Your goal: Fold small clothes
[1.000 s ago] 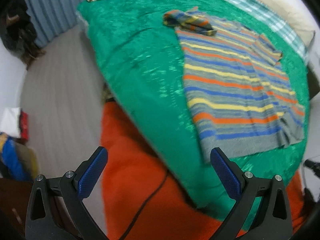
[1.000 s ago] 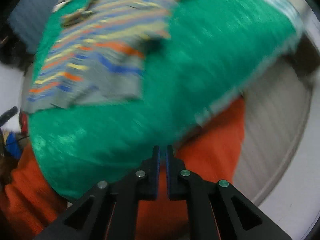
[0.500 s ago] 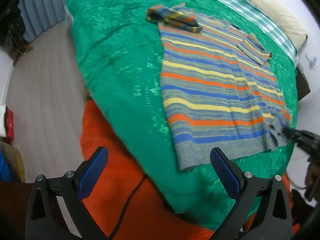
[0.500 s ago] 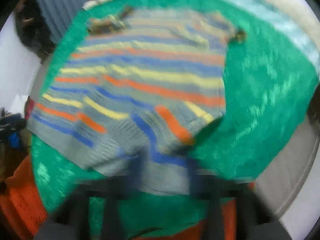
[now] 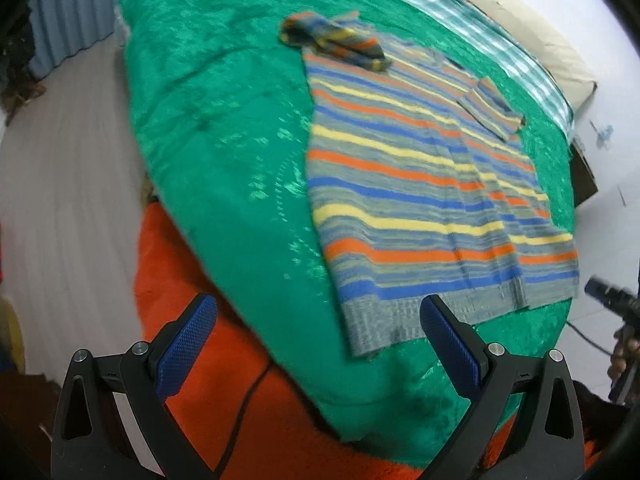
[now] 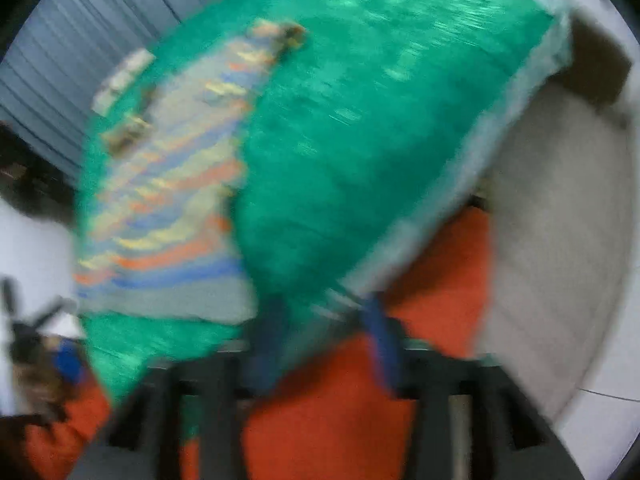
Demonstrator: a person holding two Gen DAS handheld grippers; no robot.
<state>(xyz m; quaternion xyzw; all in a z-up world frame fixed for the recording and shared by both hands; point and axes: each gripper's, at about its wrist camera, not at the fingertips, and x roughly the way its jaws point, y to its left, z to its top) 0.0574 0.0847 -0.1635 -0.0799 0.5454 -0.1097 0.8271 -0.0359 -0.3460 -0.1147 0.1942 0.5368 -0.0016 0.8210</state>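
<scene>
A small striped sweater (image 5: 420, 184) in grey, blue, yellow and orange lies flat on a green blanket (image 5: 224, 128), hem toward me. One sleeve is bunched at its far left corner (image 5: 336, 42); the other is folded over its right side (image 5: 492, 108). My left gripper (image 5: 318, 344) is open and empty, hovering just short of the hem's left corner. My right gripper (image 6: 324, 340) is blurred, open and empty, right of the sweater (image 6: 168, 200). It also shows at the far right of the left wrist view (image 5: 612, 296).
The green blanket (image 6: 360, 120) covers a bed over an orange cover (image 5: 248, 412). A black cable (image 5: 244, 408) runs across the orange cover. A checked sheet (image 5: 472, 20) and a pale pillow (image 5: 520, 36) lie at the far side. Grey floor (image 5: 60, 184) lies left.
My right gripper was shut a second ago, closed in on the sweater's hem corner, and has now swung off to the right, open. My left gripper stayed open and the sweater looms closer.
</scene>
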